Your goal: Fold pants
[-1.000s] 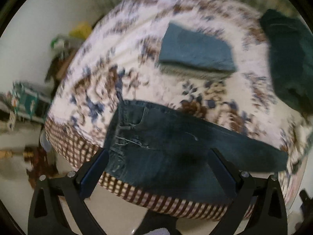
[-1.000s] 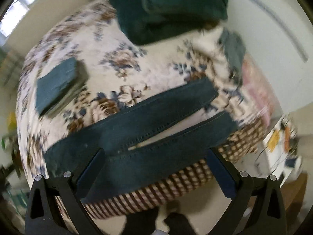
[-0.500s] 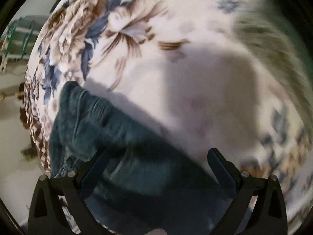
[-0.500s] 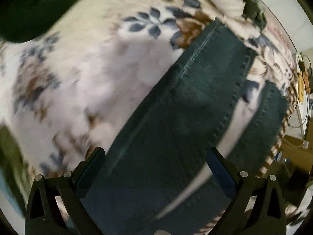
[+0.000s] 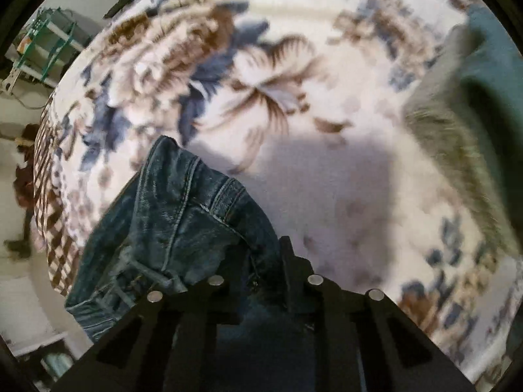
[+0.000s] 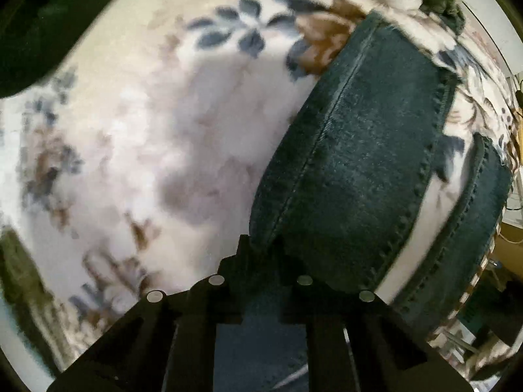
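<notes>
Pinching the dark blue denim pants [image 5: 170, 228] lying on the floral bedspread [image 5: 327, 170], we clamp our left gripper [image 5: 261, 258] at the waistband and right gripper [image 6: 261, 245] on a leg edge, judging the fabric heavy, fairly stiff, unslippery.

I read this as a home bedroom. A bed [image 5: 327, 170] with a floral blanket fills both views; its checked side [image 5: 52, 215] is at 9 o'clock. A green shelf rack [image 5: 49, 49] stands at 10 o'clock; folded clothes [image 5: 474, 104] lie at 2 o'clock.
</notes>
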`<action>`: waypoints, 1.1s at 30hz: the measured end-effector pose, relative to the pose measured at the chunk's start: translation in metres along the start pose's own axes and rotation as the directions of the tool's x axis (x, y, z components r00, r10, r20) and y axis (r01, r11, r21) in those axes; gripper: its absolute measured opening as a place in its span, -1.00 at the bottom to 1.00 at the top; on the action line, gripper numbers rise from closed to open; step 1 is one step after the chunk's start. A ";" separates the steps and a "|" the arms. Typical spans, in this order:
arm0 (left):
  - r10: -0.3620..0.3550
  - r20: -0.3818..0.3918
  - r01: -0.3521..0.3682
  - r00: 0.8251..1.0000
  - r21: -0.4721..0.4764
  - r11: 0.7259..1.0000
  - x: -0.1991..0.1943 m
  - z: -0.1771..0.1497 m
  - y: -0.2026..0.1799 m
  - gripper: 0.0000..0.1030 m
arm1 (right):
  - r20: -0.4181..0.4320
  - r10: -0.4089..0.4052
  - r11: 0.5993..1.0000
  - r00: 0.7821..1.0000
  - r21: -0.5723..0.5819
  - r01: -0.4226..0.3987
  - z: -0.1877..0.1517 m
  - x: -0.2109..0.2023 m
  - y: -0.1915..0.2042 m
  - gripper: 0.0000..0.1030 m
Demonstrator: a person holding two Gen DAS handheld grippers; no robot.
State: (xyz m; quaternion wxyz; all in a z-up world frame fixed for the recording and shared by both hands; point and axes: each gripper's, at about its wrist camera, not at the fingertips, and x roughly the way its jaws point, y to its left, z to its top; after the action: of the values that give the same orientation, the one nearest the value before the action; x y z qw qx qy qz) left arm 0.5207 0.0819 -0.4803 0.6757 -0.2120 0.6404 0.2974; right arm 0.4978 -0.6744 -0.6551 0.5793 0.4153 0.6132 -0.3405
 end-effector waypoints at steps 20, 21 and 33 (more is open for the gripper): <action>-0.146 -0.071 0.131 0.987 -0.177 0.975 0.027 -0.157 0.227 -0.85 | -0.010 0.183 0.958 0.983 -0.222 -0.181 -0.093 -0.063 -0.215 -0.85; -0.154 -0.078 0.137 0.985 -0.191 0.972 0.036 -0.160 0.231 -0.85 | -0.021 0.161 0.958 0.987 -0.235 -0.162 -0.094 -0.054 -0.220 -0.85; -0.086 0.159 0.086 0.984 0.008 0.996 -0.034 -0.178 0.175 -0.19 | 0.130 0.064 0.877 0.989 -0.480 0.006 -0.076 -0.089 -0.166 0.35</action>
State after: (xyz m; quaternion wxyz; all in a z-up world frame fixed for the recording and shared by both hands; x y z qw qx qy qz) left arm 0.2709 0.0868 -0.4466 0.7369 -0.2147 0.5748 0.2835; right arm 0.3139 -0.6862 -0.5697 0.7112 0.2428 0.6293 -0.1981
